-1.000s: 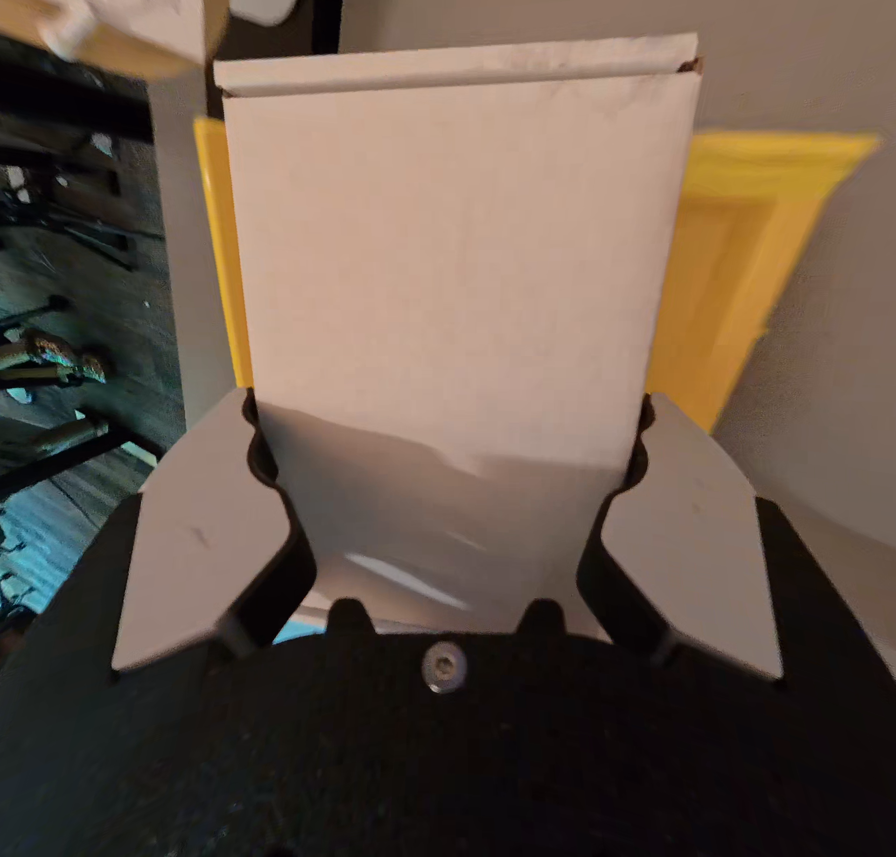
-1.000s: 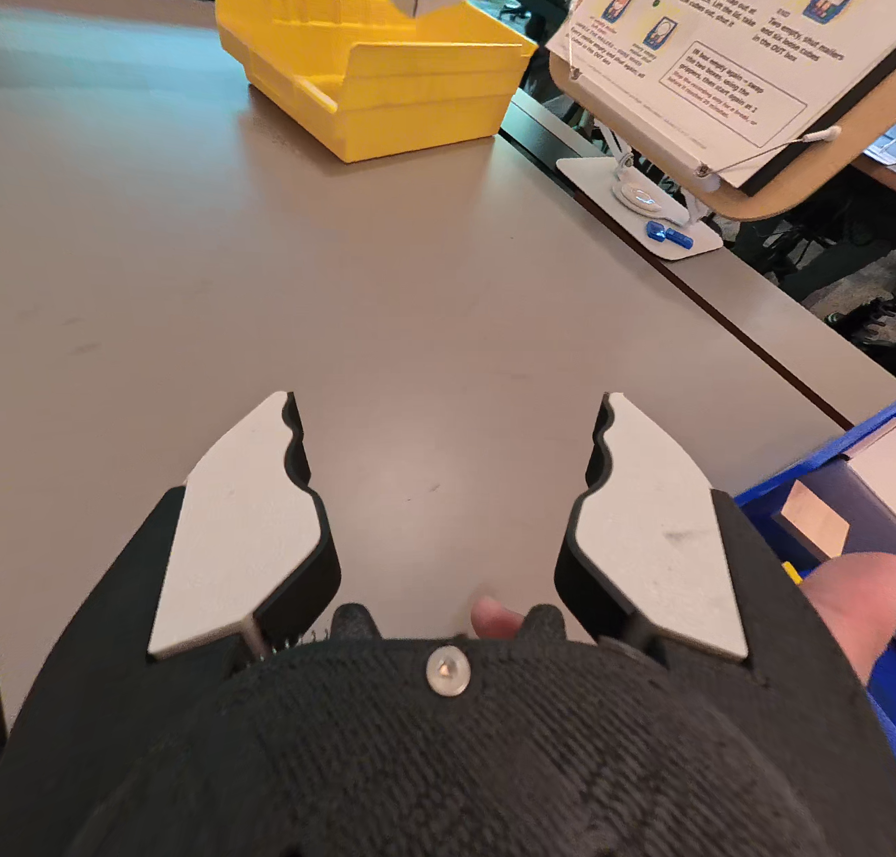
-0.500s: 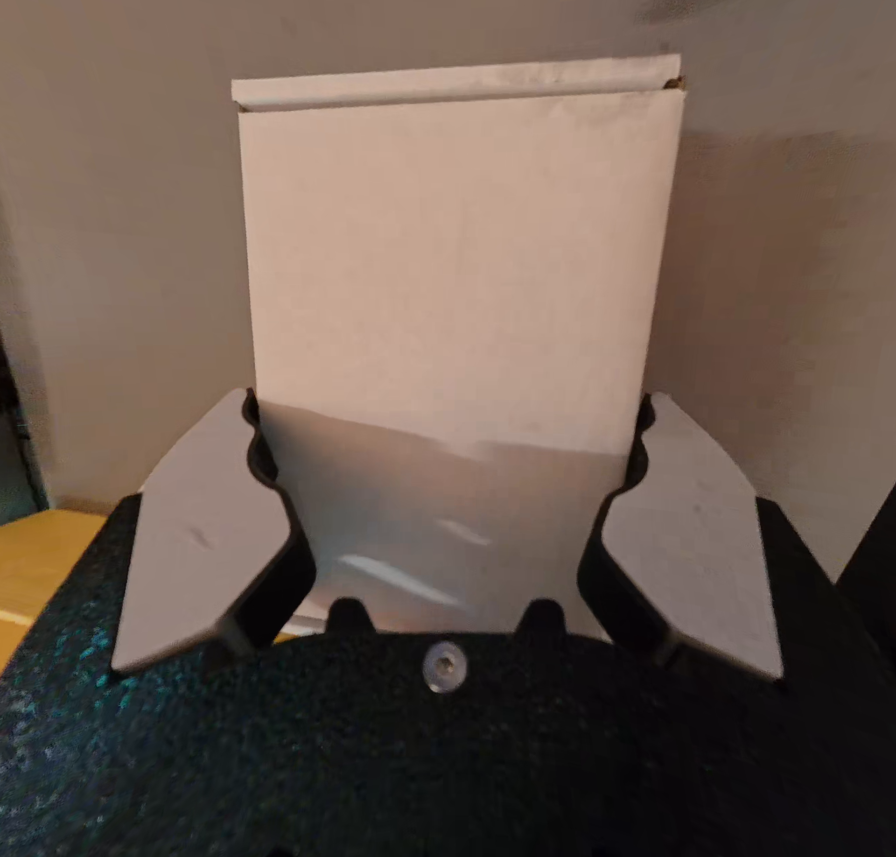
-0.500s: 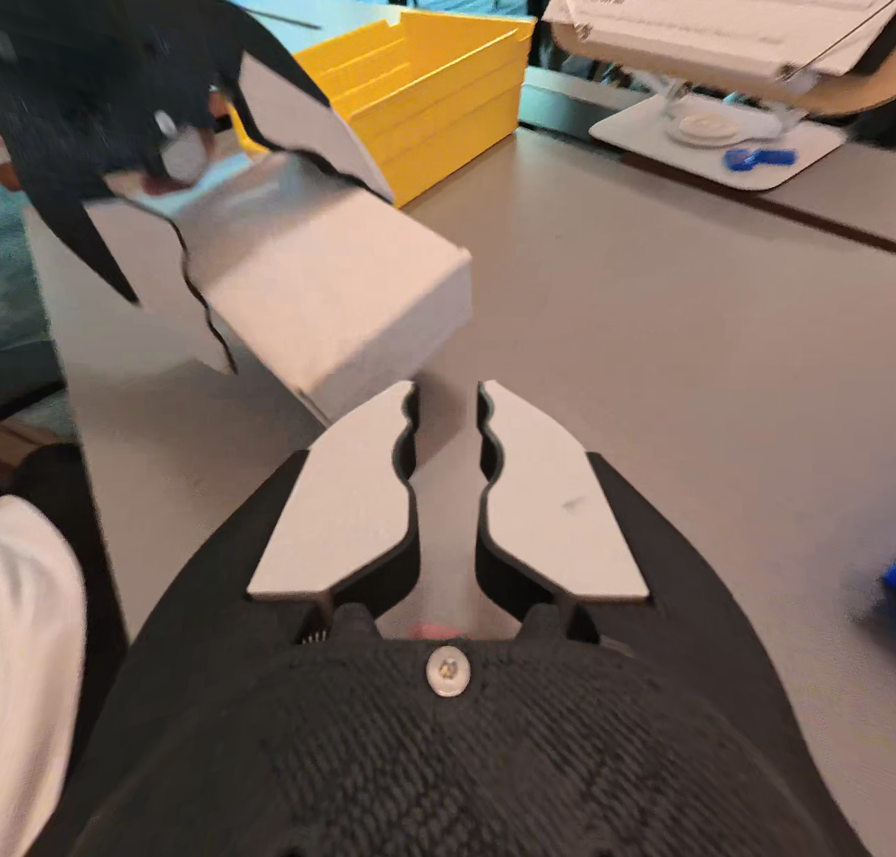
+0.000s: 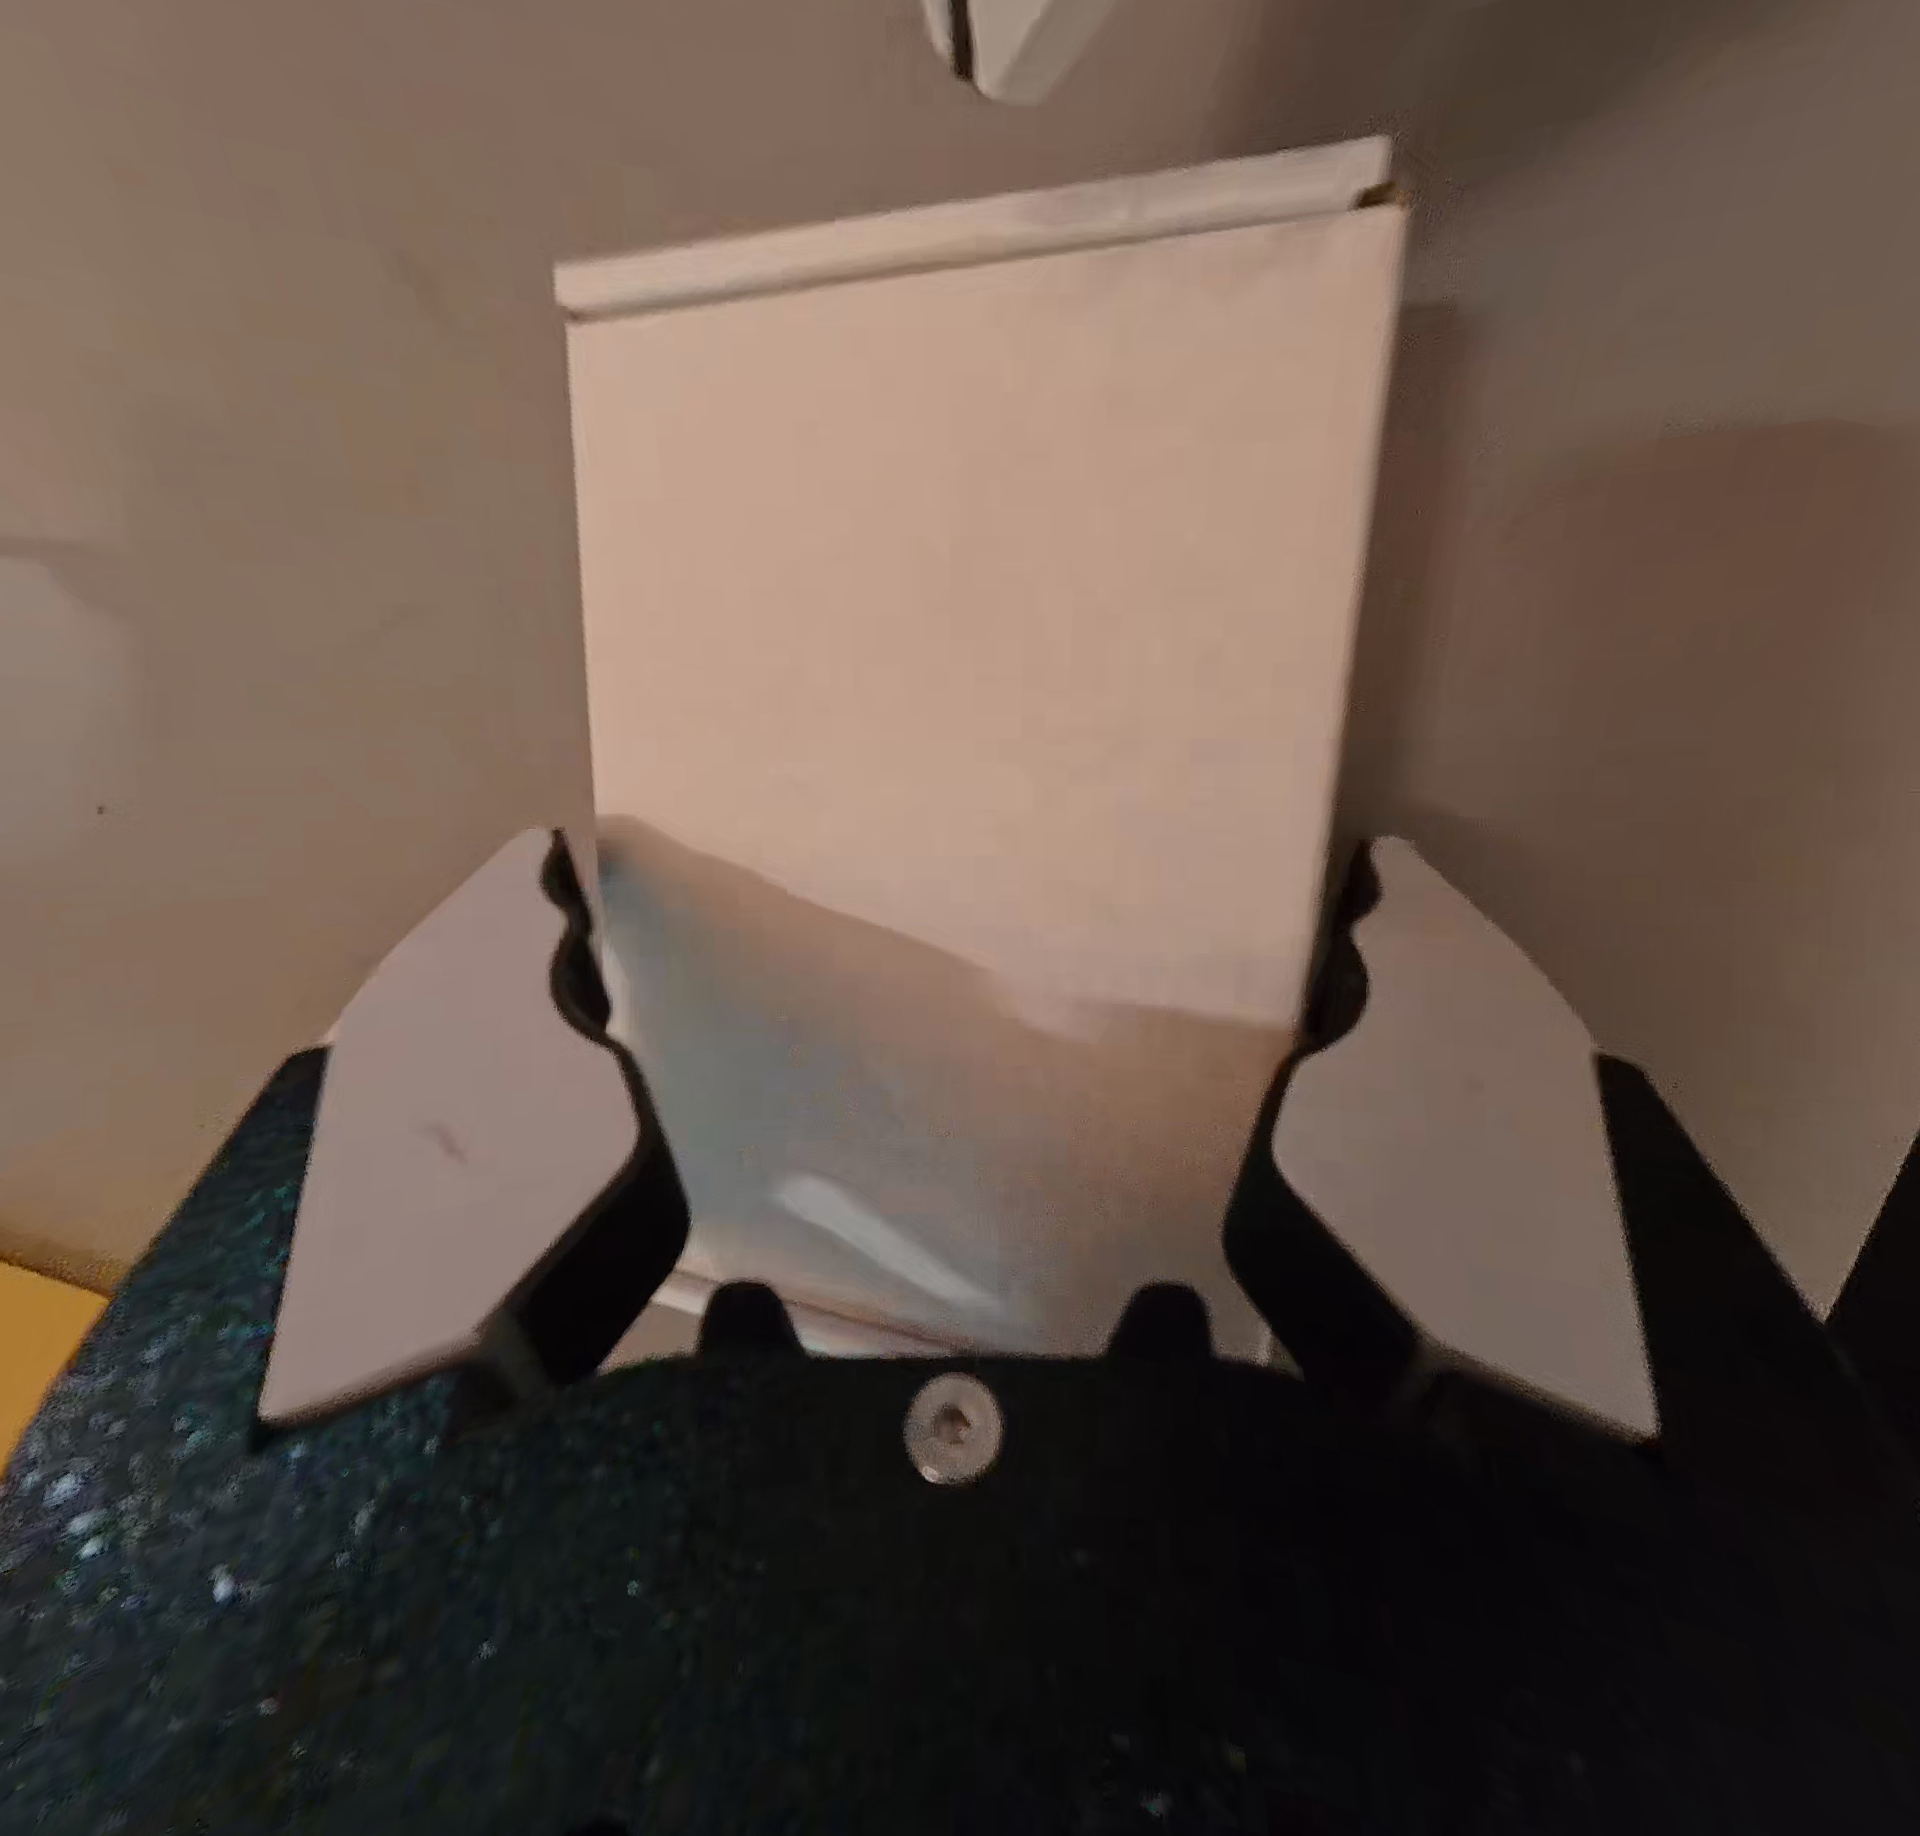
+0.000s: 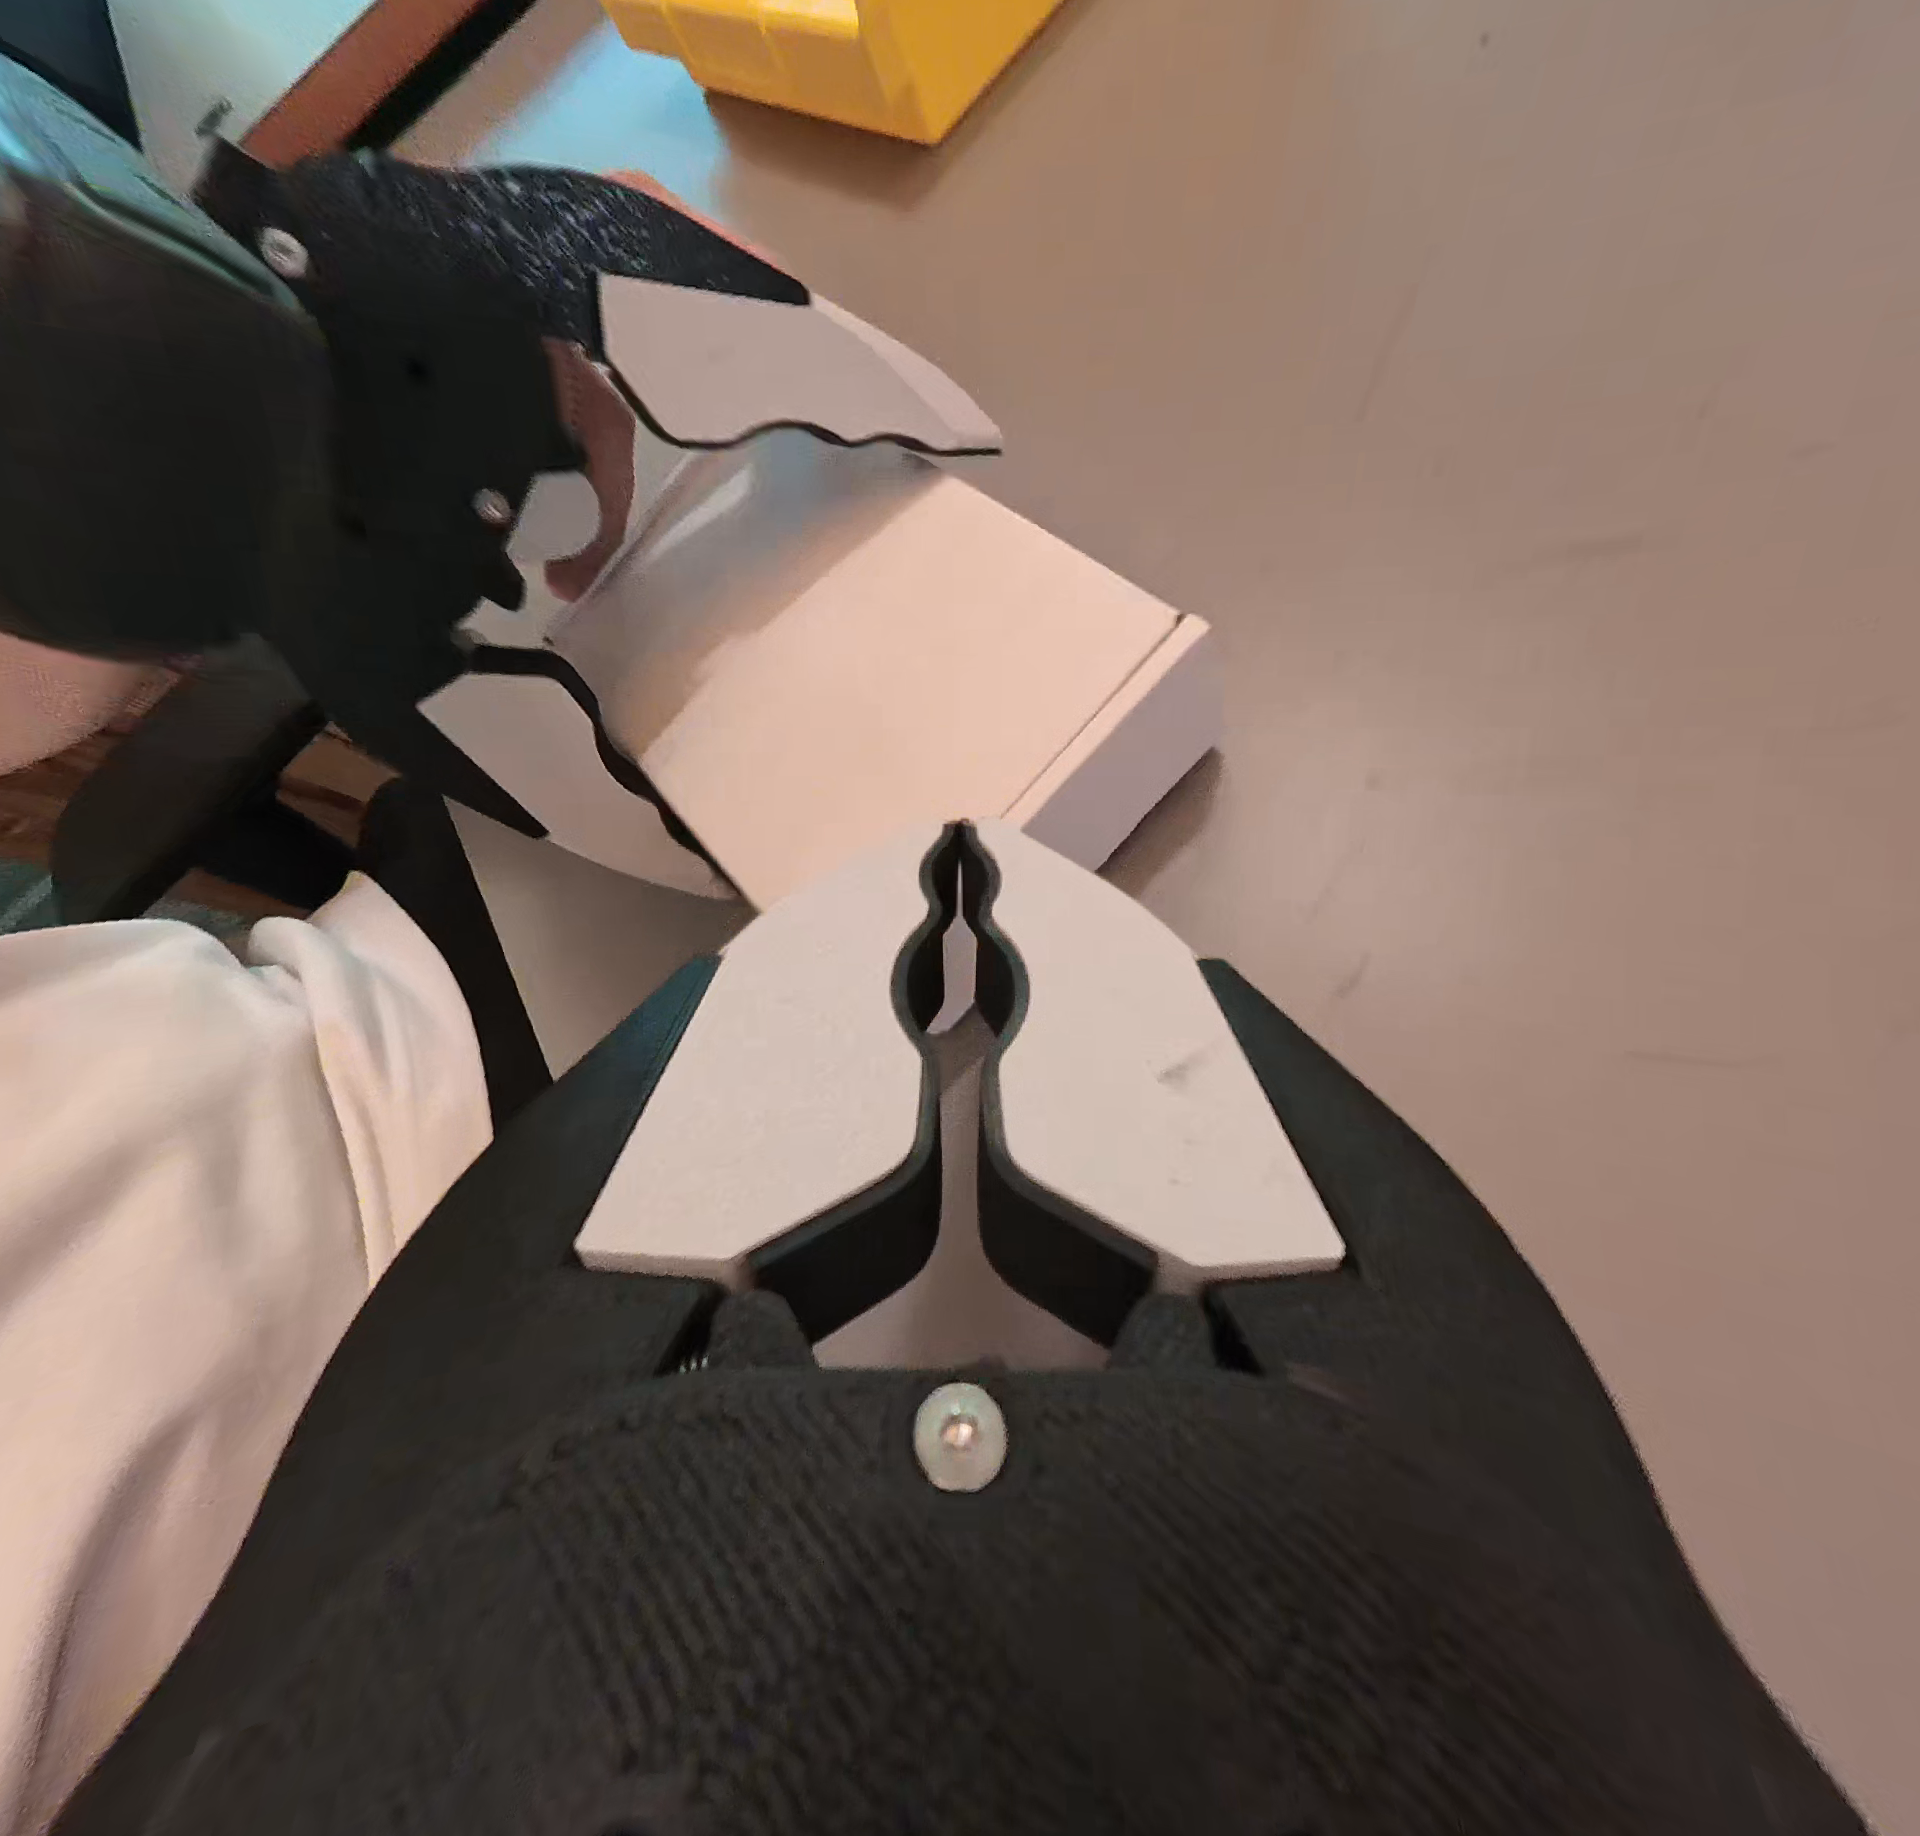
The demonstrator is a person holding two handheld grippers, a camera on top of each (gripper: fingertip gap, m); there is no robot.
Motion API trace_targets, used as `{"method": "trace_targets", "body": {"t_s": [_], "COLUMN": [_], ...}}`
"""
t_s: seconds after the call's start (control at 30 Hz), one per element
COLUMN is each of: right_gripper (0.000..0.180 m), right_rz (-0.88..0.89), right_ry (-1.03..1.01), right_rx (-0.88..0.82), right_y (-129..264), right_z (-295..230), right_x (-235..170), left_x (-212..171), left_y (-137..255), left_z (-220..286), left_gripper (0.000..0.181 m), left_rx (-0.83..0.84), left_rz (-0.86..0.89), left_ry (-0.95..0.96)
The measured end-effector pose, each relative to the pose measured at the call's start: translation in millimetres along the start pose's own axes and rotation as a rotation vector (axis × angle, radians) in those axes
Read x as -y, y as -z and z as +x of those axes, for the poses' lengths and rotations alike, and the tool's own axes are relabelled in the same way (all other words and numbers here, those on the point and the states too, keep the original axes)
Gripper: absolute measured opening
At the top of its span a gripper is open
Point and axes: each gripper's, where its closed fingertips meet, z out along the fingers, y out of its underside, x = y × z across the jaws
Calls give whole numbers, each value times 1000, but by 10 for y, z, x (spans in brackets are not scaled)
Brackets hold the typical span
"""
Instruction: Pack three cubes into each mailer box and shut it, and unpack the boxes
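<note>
On the grey table (image 6: 1507,539), left tongs (image 5: 951,851) clamp a plain, unmarked mailer box (image 5: 977,581); right tongs (image 6: 961,830) are closed, empty.

Each gripper has a black, grainy-textured body with a silver screw (image 6: 958,1452) set at its centre, just behind the fingers. On the right gripper (image 6: 962,830), the fingers (image 6: 810,1059) are flat pale-grey plates with black wavy inner edges. The left gripper (image 5: 954,872) has the same grey plates and a like screw. Left of the right gripper's screw shows a white sleeve (image 6: 177,1215).
</note>
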Motion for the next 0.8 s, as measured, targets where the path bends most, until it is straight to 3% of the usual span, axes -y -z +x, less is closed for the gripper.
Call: {"method": "trace_targets", "body": {"t_s": [0.03, 0.23, 0.33, 0.47, 0.53, 0.67, 0.8], "right_gripper": [0, 0, 0, 0, 0, 0, 0], "right_rz": [-8, 20, -4, 15, 19, 29, 33], "right_ry": [-5, -19, -39, -71, -64, -59, -65], "right_rx": [-2, 41, 42, 66, 69, 80, 90], "right_y": [-11, -117, -185, -196, -196, -194, -193], "right_z": [13, -30, 0, -4, -4, -5, -5], "right_x": [-21, 23, -24, -8, -8, -7, -5], "left_x": [32, 207, 130, -17, -115, -263, -241], "left_y": [52, 557, 716, 868, 921, 1000, 996], "left_z": [-9, 54, 15, -75, -157, -291, -233], "left_gripper": [122, 97, 66, 31, 25, 2, 0], "left_rx": [15, -43, -114, -330, -406, -399, -462], "left_rz": [35, 350, 472, 651, 729, 824, 802], "left_ry": [20, 254, 487, 861, 982, 1080, 1084]}}
